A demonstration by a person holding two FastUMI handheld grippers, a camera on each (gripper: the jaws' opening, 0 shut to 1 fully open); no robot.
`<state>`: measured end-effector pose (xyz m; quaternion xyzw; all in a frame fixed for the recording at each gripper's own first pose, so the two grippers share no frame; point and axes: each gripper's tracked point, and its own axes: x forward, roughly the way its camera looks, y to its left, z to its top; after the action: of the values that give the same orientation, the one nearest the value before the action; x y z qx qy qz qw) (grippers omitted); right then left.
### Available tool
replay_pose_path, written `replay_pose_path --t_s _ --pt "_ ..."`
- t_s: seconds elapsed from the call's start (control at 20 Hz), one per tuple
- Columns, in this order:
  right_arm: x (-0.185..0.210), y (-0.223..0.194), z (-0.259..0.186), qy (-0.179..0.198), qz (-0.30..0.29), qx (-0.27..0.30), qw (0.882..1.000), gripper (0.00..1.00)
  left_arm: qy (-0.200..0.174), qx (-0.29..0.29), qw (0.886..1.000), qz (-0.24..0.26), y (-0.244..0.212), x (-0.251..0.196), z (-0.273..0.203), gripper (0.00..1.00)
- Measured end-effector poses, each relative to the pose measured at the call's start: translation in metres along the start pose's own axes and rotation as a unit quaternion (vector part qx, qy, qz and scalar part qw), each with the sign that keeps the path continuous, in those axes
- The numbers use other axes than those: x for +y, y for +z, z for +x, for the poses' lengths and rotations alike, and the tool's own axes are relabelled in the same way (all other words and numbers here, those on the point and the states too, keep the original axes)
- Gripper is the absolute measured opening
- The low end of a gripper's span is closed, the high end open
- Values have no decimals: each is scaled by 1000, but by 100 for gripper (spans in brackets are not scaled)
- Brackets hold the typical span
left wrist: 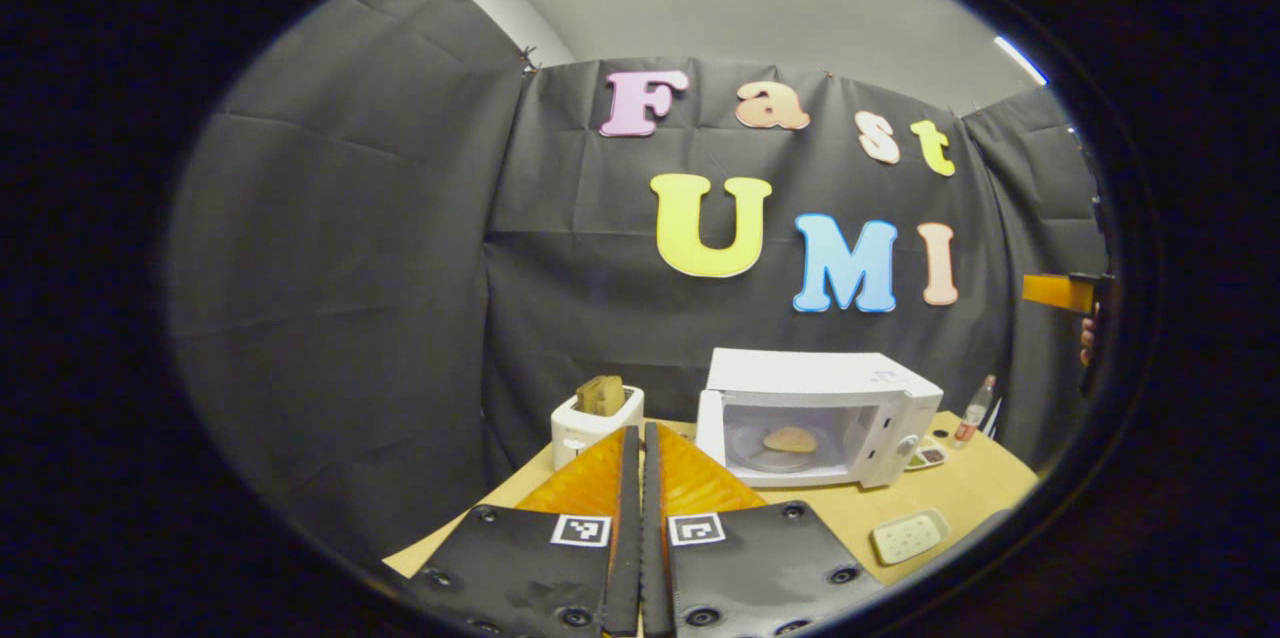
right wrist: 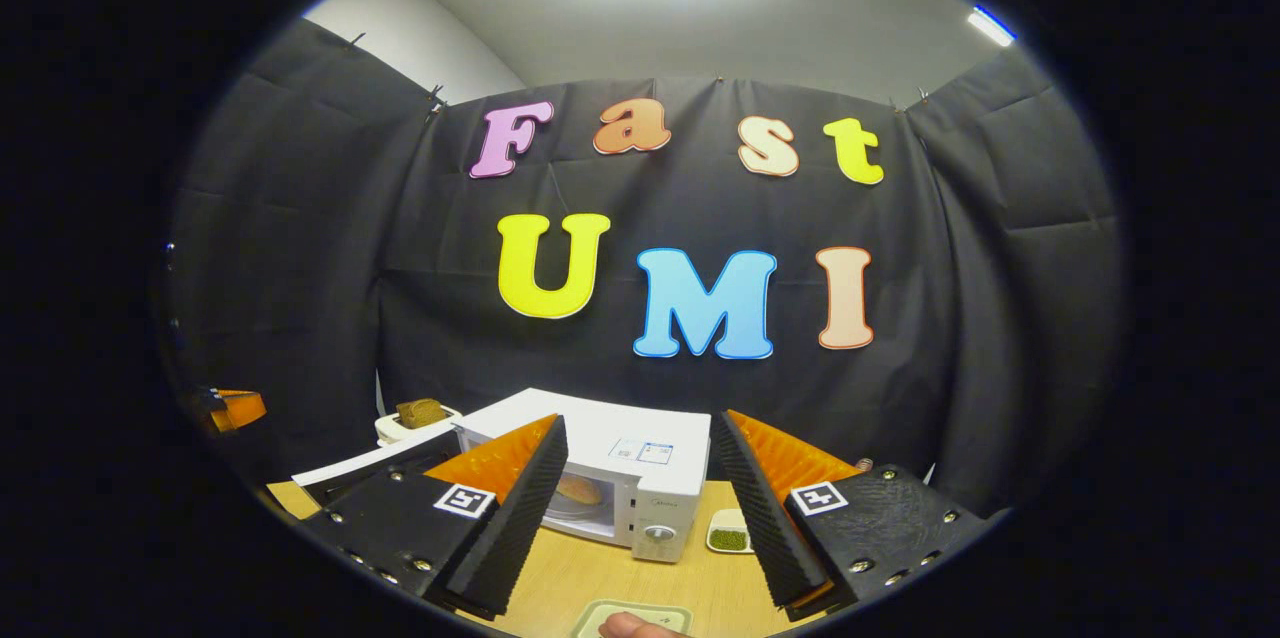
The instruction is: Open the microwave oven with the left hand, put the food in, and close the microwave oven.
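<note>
The white microwave (left wrist: 850, 380) stands on the wooden table with its door (left wrist: 708, 423) swung open to its left. Inside it, a tan round piece of food (left wrist: 790, 439) lies on a white plate. My left gripper (left wrist: 640, 433) is shut with nothing between its fingers, held back from the oven and to its left. In the right gripper view the microwave (right wrist: 640, 453) sits straight ahead, its door (right wrist: 385, 463) open, the food (right wrist: 580, 489) inside. My right gripper (right wrist: 640, 420) is open and empty, raised above the table in front of the oven.
A white toaster (left wrist: 590, 426) holding bread stands left of the microwave. To its right sit a small dish (left wrist: 928, 456) and a bottle (left wrist: 976, 406). A pale tray (left wrist: 910, 535) lies near the front edge. A fingertip (right wrist: 625, 626) shows over the tray (right wrist: 650, 610).
</note>
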<state>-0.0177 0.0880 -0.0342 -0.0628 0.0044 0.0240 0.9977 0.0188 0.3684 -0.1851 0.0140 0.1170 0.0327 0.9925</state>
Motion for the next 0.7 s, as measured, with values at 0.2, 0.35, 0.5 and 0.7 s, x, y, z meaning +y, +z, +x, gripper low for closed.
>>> replay_pose_path --t_s 0.2,0.35,0.5,0.7 --pt "-1 4 -2 -2 -5 -3 1000 92 -7 53 998 30 -58 18 19 6" --pt "-3 4 -2 -6 -8 -3 1000 92 -25 75 996 34 -77 2 25 7" --pt "-7 3 -3 -10 -7 0 1000 92 -30 86 995 27 -90 -6 26 6" --pt "-13 2 0 -11 -6 1 1000 92 -37 92 995 5 -96 -22 18 7"
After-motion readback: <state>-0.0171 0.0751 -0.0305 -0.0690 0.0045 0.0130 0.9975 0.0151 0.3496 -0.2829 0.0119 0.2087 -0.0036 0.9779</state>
